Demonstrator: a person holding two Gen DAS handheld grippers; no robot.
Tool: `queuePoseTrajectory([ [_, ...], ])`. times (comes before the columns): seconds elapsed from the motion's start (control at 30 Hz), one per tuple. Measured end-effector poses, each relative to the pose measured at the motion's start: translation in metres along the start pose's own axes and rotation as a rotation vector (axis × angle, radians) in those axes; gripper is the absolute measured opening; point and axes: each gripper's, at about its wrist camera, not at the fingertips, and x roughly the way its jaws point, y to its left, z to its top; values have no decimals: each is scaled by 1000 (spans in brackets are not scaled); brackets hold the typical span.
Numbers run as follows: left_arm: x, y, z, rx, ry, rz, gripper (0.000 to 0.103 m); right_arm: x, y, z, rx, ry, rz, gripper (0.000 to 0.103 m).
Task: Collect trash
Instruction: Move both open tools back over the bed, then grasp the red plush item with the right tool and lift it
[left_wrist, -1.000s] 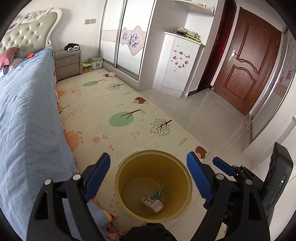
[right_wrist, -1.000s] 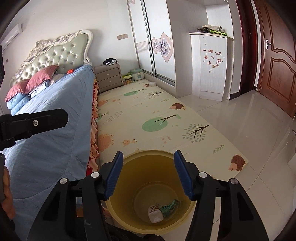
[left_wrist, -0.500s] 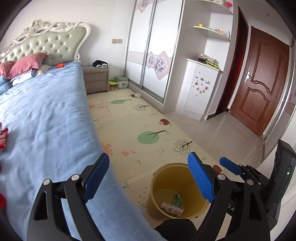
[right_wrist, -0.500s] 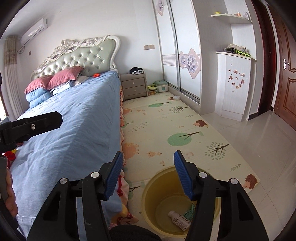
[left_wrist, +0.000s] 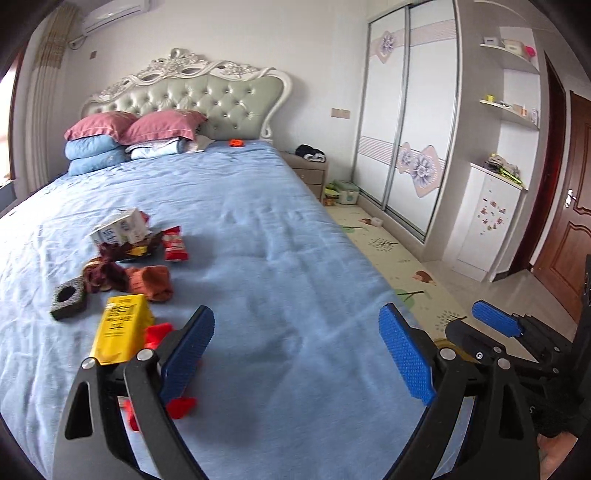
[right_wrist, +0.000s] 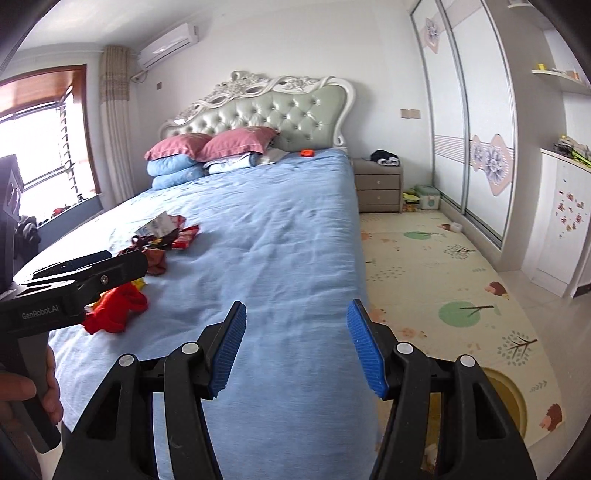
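Litter lies on the left side of the blue bed (left_wrist: 280, 236): a yellow box (left_wrist: 123, 330), a red wrapper (left_wrist: 174, 246), a white-and-blue carton (left_wrist: 120, 229), brown socks (left_wrist: 147, 282), a grey foam block (left_wrist: 68, 297) and a red cloth (right_wrist: 116, 310). My left gripper (left_wrist: 295, 332) hangs over the bed just right of the yellow box; its jaws are opening with nothing between them. My right gripper (right_wrist: 297, 325) stands open and empty above the bed's near right part. The yellow bin (right_wrist: 511, 402) sits on the floor at the bed's corner, mostly hidden.
Pillows (left_wrist: 129, 136) are stacked at the padded headboard. To the right of the bed lie a patterned play mat (right_wrist: 424, 266), a nightstand (right_wrist: 378, 184), a sliding wardrobe (right_wrist: 469, 129) and a white cabinet (right_wrist: 565, 218). A hand (right_wrist: 22, 391) holds the left gripper's handle.
Both views have swung from looking down into the yellow bin up and leftward onto the bed. The bin has slid to the lower right edge, and the litter has come into view.
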Motion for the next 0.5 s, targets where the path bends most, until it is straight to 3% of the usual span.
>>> queuePoseTrajectory([
  [0.2, -24, 61, -9, -63, -23, 110, 93, 18, 63, 2, -70, 24, 104, 57],
  [0.5, -44, 122, -26, -130, -37, 192, 97, 45, 133, 0, -138, 72, 193, 57],
])
